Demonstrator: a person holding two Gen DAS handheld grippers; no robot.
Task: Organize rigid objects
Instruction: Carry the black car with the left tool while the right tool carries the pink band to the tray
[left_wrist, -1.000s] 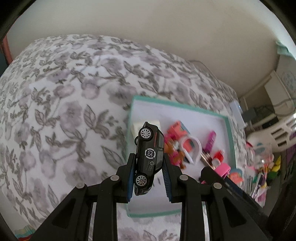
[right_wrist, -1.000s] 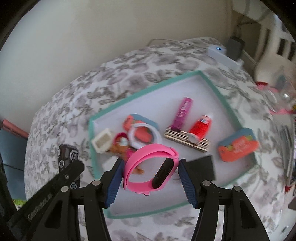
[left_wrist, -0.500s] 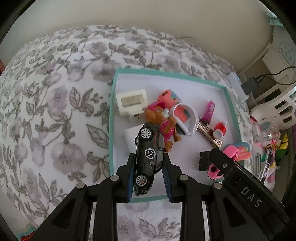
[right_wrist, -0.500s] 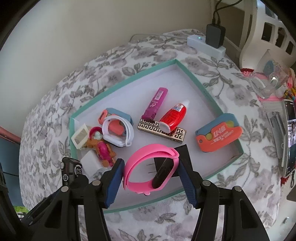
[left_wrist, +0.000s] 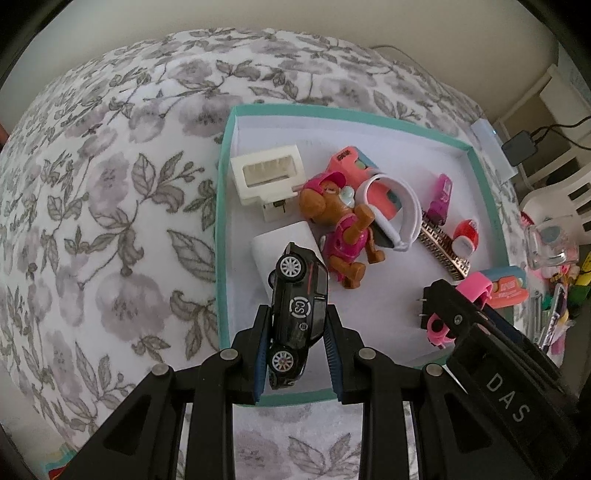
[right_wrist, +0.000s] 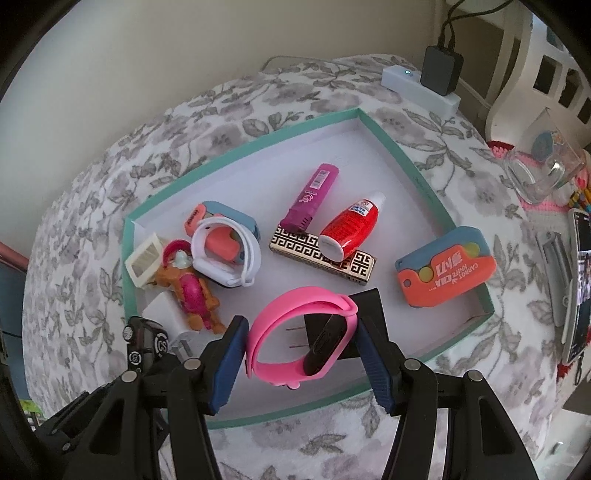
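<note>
My left gripper (left_wrist: 295, 347) is shut on a black toy car (left_wrist: 297, 314), held over the near left part of the teal-rimmed white tray (left_wrist: 221, 206). My right gripper (right_wrist: 301, 350) is shut on a pink wristband (right_wrist: 301, 332) with a black face, held over the tray's near edge (right_wrist: 280, 410). The car also shows in the right wrist view (right_wrist: 144, 343) at the lower left. The right gripper with the wristband shows in the left wrist view (left_wrist: 458, 314).
The tray holds a brown and pink dog figure (left_wrist: 343, 229), a white band (right_wrist: 225, 251), a cream plastic piece (left_wrist: 266, 177), a purple tube (right_wrist: 310, 195), a red bottle (right_wrist: 351, 225), a gold patterned bar (right_wrist: 321, 258) and an orange case (right_wrist: 447, 273). A glass (right_wrist: 543, 173) and clutter lie to the right.
Both grippers have moved forward and down over the tray with the car and the wristband still held. The tray and its contents look larger and nearer.
</note>
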